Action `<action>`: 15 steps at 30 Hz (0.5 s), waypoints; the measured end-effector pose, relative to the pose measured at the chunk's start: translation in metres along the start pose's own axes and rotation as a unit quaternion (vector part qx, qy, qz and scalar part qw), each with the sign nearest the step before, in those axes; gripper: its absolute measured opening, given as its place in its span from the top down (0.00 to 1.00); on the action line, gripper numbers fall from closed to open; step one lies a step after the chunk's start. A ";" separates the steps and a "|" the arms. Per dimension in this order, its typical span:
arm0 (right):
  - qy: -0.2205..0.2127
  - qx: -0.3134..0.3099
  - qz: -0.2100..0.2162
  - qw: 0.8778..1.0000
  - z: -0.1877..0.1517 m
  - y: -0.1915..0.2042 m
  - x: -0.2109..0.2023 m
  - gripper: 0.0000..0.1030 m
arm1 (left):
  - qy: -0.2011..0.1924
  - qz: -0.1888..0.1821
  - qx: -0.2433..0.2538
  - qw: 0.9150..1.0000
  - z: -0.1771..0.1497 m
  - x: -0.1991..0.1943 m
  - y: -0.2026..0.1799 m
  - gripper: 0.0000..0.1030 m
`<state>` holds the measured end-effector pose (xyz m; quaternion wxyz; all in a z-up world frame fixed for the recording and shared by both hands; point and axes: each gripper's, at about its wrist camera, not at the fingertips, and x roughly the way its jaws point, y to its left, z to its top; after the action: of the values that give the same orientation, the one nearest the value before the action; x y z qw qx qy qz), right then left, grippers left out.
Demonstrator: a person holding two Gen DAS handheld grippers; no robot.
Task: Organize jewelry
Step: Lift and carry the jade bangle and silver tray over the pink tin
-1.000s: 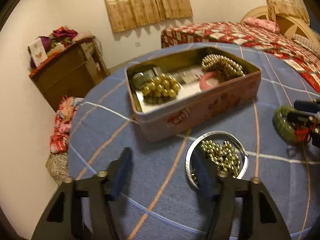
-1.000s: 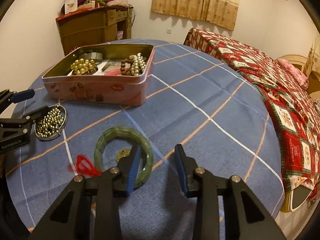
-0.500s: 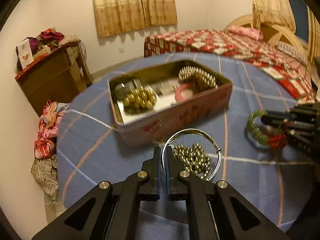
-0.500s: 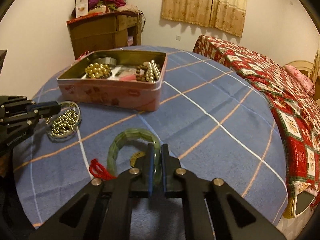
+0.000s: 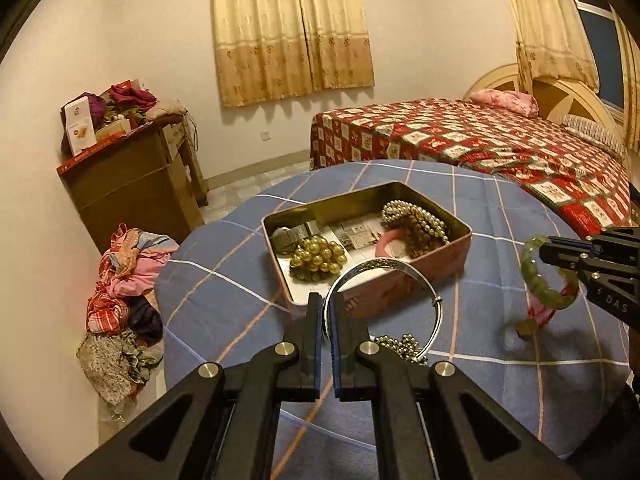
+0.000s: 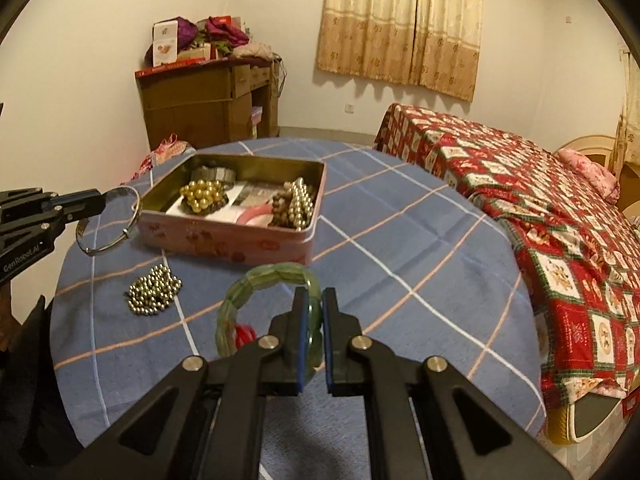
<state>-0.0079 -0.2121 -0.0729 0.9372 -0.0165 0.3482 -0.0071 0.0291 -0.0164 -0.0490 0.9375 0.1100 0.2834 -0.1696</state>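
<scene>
Left tool (image 5: pixel 327 320): your pads pinch the thin silver metal bangle (image 5: pixel 400 270), lifted before the pink rectangular tin (image 5: pixel 400 284).
Right tool (image 6: pixel 310 312): clamps your green stone bracelet (image 6: pixel 276 274).
Right view only: loose silvery beads (image 6: pixel 154 290) fully visible.
Surface (image 6: pixel 420 264): blue checked cloth; bed (image 6: pixel 560 208) beyond.

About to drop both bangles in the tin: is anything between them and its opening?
Nothing visible. The tin is lidless; silver bangle and green bracelet hang clamped above bare cloth. Loose beads lie aside.
</scene>
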 end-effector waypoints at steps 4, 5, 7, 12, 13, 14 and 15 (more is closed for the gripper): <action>-0.012 0.000 -0.001 1.000 0.005 -0.001 -0.007 0.92 | -0.005 0.001 -0.004 1.000 0.002 -0.004 0.002 0.98; -0.015 0.000 -0.002 1.000 0.006 -0.001 -0.009 0.92 | -0.007 0.001 -0.005 1.000 0.003 -0.005 0.002 0.98; -0.020 0.002 -0.001 1.000 0.008 -0.001 -0.012 0.92 | -0.013 0.003 -0.006 1.000 0.005 -0.008 0.002 0.98; -0.038 0.003 -0.011 0.999 0.013 -0.001 -0.021 0.92 | -0.027 0.018 -0.011 0.999 0.012 -0.015 0.005 0.98; -0.042 0.003 -0.015 0.999 0.014 0.000 -0.022 0.92 | -0.029 0.022 -0.011 0.999 0.014 -0.015 0.005 0.98; -0.046 0.003 -0.017 0.999 0.015 0.000 -0.024 0.92 | -0.031 0.023 -0.011 0.999 0.015 -0.016 0.006 0.98; -0.049 0.004 -0.019 0.999 0.017 0.000 -0.024 0.92 | -0.032 0.025 -0.012 0.999 0.016 -0.016 0.006 0.98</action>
<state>-0.0155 -0.2110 -0.0444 0.9530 -0.0201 0.3013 -0.0256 0.0266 -0.0117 -0.0258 0.9511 0.1007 0.2526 -0.1466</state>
